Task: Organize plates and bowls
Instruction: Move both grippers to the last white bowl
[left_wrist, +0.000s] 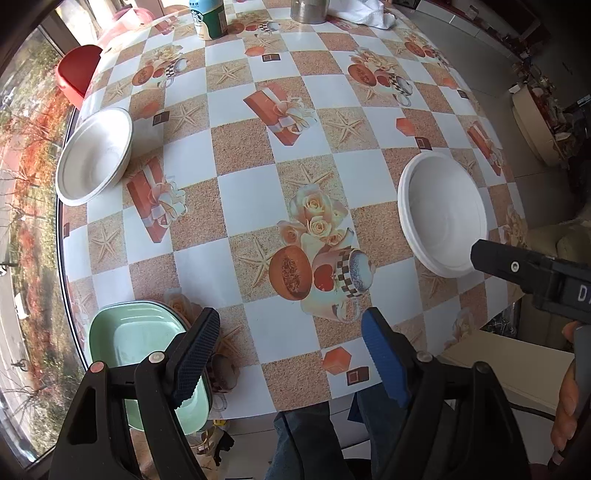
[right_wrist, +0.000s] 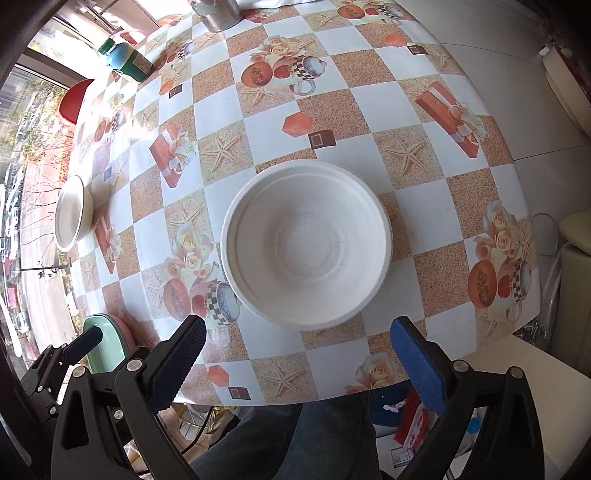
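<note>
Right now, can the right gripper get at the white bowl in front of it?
Probably yes. The right gripper is open, its jaws wide, and the white bowl sits straight ahead on the table with nothing between them. The jaws look about as wide as the bowl, so gripping its rim seems easier.

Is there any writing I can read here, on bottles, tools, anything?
Starbucks roundel on the green-and-white bottle: the logo shows, but its ring text is too small to read.
Small characters above that logo: blurred, unreadable.
"D", the start of a cut-off word, on the black right gripper.
Label on the bottle in the right wrist view: unreadable.
</note>
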